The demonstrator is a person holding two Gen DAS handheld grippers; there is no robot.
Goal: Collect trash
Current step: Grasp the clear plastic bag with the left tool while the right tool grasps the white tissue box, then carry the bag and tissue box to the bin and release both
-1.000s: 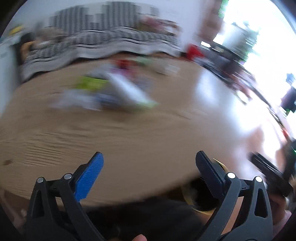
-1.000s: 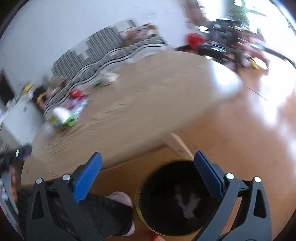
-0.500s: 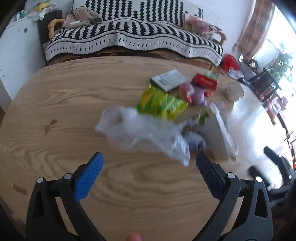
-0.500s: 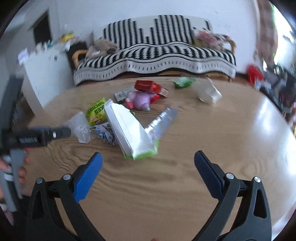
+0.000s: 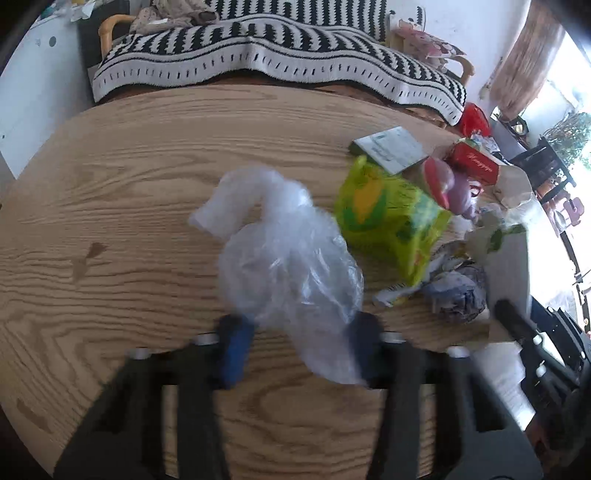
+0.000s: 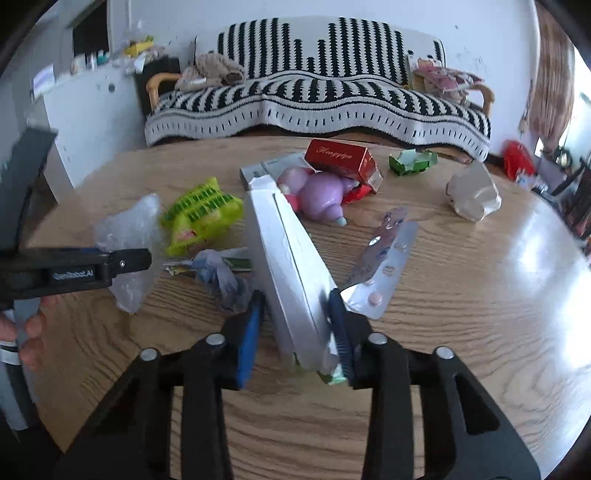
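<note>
Left wrist view: left gripper straddles a clear plastic bag on the wooden table, fingers blurred, partly closed, grip uncertain. Right gripper brackets a white carton, not clearly pinched. Flimsy film may slip; the carton may snag the blister pack touching it.

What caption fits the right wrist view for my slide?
Right gripper straddling a flattened silver carton on the littered wooden table, while the left gripper reaches a clear plastic bag.

Round wood-grain table. Behind it: sofa with black-and-white striped cover, white wall, curtain; daylight from right.
</note>
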